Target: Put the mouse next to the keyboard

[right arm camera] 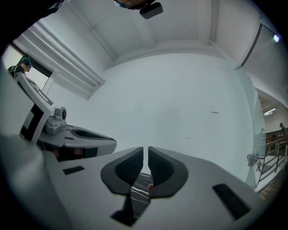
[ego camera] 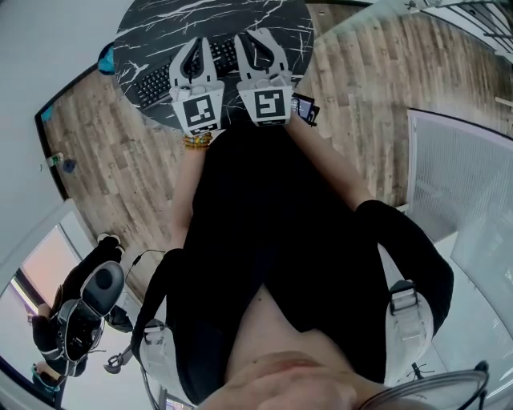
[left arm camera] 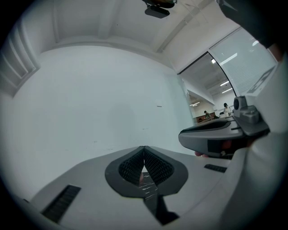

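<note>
The left gripper (left arm camera: pixel 144 155) and the right gripper (right arm camera: pixel 146 152) hover side by side over the table (ego camera: pixel 152 24), jaws together and empty, with the keyboard (ego camera: pixel 156 80) beneath the left one, while the mouse shows in no view; likely light, rigid and slick-shelled, it is best pinched across its flanks.

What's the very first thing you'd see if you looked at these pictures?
The white left hand-held gripper and right hand-held gripper hang side by side, both shut and empty, over a round black marble table. A black keyboard lies on it beneath them.
</note>
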A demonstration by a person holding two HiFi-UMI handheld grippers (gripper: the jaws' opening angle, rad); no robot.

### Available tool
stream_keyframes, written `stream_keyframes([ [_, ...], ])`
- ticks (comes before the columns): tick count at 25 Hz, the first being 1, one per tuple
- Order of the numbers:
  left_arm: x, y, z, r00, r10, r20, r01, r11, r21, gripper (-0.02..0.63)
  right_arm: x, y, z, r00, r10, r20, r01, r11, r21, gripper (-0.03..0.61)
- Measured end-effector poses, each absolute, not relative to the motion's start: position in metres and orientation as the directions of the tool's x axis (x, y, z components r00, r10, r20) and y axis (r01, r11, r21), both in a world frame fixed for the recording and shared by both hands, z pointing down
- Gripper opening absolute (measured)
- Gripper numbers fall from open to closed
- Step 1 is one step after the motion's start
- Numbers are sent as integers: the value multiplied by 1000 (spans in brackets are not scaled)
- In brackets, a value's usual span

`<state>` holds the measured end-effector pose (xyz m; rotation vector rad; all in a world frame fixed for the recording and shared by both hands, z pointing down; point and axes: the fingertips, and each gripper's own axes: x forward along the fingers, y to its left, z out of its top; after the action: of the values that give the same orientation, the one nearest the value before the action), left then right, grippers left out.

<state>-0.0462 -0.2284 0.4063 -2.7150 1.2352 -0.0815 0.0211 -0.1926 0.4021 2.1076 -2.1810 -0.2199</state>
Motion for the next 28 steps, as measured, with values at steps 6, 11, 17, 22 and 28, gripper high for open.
stream_keyframes([
  [6,-56,-230,411,657,-754,-11,-745,-648,-156,14,14,-194,409,-35,-999,-11,-989,33,147,48],
  [11,-65,-231,418,652,-758,1,-749,-644,-157,14,8,-198,410,-34,-999,-3,-988,33,150,48],
  [17,-71,-230,420,654,-756,-1,-748,-647,-148,14,-1,-199,413,-46,-999,7,-988,47,144,46],
  [22,-70,-226,423,662,-749,2,-742,-656,-142,14,-1,-199,417,-43,-999,16,-988,45,148,47],
  [28,-69,-223,423,665,-746,8,-739,-660,-131,14,1,-196,420,-37,-999,32,-985,42,166,46],
])
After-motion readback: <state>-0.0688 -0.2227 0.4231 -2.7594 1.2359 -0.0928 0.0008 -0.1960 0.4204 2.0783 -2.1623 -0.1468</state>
